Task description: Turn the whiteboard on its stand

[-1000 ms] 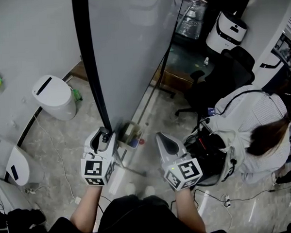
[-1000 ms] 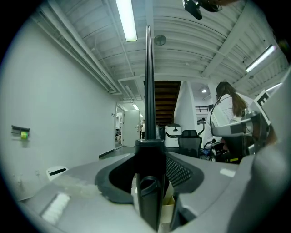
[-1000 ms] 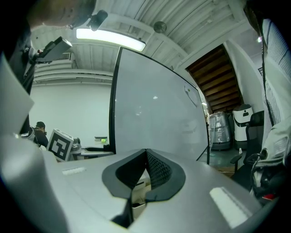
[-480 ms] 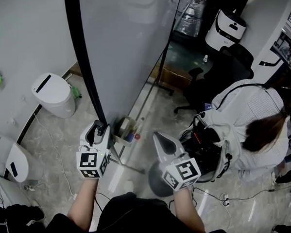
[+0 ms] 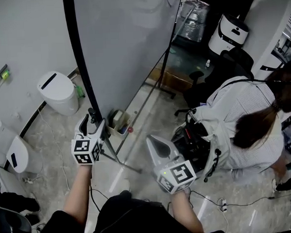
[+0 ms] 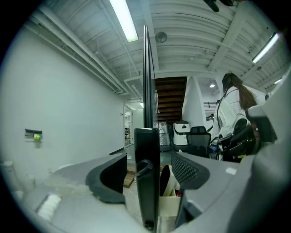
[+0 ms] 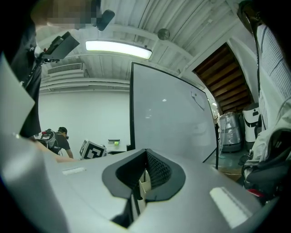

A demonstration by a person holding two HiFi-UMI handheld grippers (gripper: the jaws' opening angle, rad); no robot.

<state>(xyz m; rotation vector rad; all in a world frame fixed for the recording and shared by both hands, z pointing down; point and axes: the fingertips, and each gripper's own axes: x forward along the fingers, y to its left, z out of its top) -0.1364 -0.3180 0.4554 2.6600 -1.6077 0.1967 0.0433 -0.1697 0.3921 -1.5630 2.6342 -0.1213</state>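
Whiteboard [image 5: 132, 46] upright, filling the upper middle of the frame.
Its black edge [image 5: 79, 68] runs down the upper left between the left tongs [image 5: 91, 117], which have just been spreading and stand clear of it; they should pinch it squarely before swinging. Right tongs [image 5: 156, 140], lower centre, are pressed together, empty.
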